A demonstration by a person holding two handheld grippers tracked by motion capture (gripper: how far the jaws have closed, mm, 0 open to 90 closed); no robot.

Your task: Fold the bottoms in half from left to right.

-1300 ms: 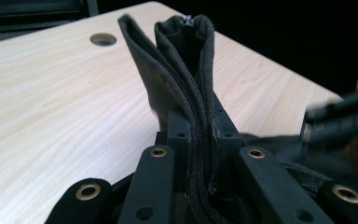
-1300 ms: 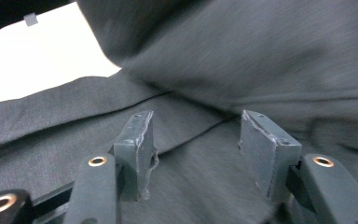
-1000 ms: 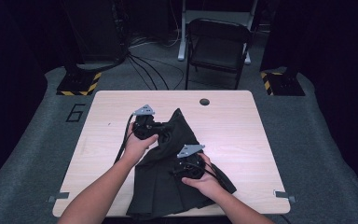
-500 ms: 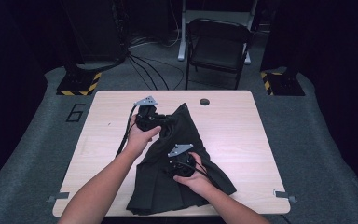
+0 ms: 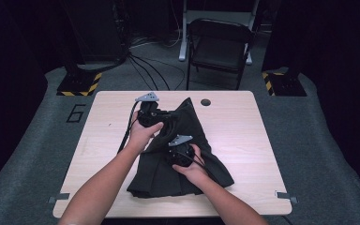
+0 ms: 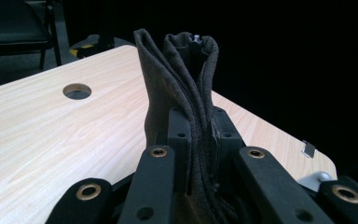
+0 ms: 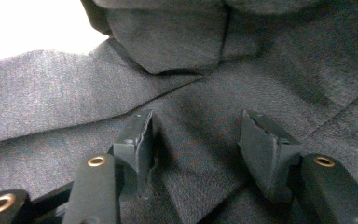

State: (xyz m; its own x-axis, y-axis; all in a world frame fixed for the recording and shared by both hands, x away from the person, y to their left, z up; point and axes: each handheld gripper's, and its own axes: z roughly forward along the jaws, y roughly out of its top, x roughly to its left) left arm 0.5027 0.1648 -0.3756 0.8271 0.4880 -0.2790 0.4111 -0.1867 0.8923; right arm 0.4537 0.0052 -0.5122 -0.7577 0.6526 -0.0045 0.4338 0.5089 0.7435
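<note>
Dark room, pale wooden table [image 5: 243, 136] — I see the black garment [image 5: 187, 154] lying on its middle. My left gripper [image 6: 198, 135] is clamped on a bunched fold, lifting it; my right gripper [image 7: 196, 140] rests on the cloth, jaws apart, having just narrowed — gripping nothing.

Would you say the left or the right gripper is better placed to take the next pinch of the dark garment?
Probably the right gripper: its jaws stand open, have just closed slightly, and rest over flat cloth of the dark garment. The left gripper is already clamped on a bunched fold.
</note>
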